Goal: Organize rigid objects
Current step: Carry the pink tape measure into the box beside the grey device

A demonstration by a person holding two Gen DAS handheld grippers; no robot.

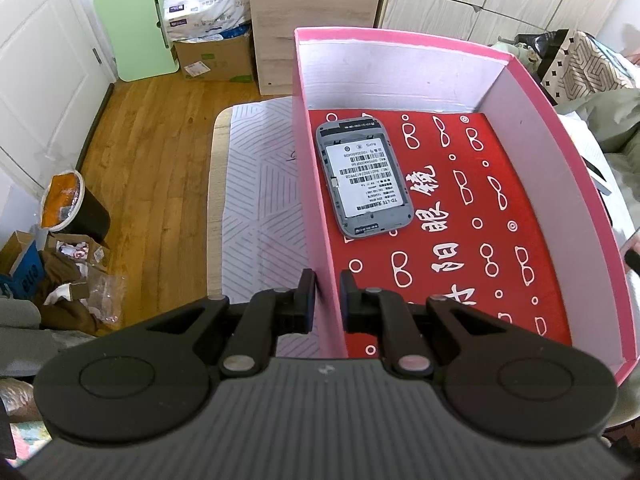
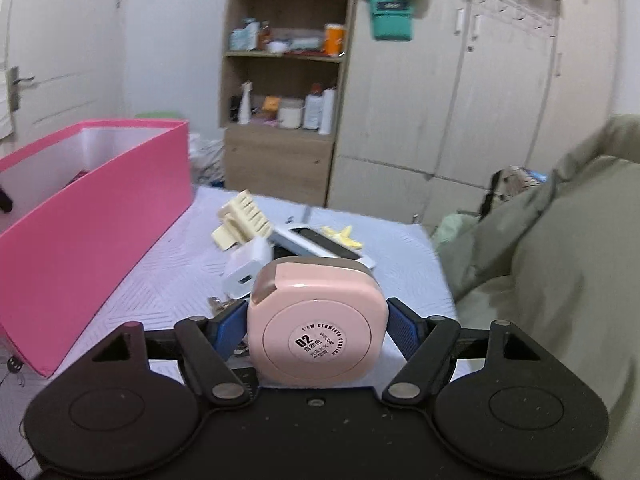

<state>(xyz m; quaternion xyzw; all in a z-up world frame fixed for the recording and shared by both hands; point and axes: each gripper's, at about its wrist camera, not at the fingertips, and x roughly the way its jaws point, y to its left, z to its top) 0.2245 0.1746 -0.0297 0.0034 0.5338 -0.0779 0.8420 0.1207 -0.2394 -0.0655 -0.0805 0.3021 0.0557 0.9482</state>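
A pink box (image 1: 520, 76) with a red patterned floor stands on the table; a grey pocket router (image 1: 363, 176) lies inside it, label up. My left gripper (image 1: 327, 300) is shut on the box's near left wall (image 1: 308, 184). In the right wrist view my right gripper (image 2: 316, 328) is shut on a pink rounded compact case (image 2: 316, 320), held above the table. The pink box (image 2: 92, 224) stands to its left. On the table ahead lie a cream hair clip (image 2: 242, 218), a white charger (image 2: 246, 266), a flat white device (image 2: 320, 246) and a small yellow piece (image 2: 344, 236).
The table carries a pale striped mat (image 1: 256, 200) (image 2: 180, 264). A green-grey blanket (image 2: 560, 264) lies to the right. A wooden shelf unit (image 2: 284, 80) and wardrobe doors stand behind. On the floor left of the table are a bin (image 1: 68, 204) and cardboard boxes.
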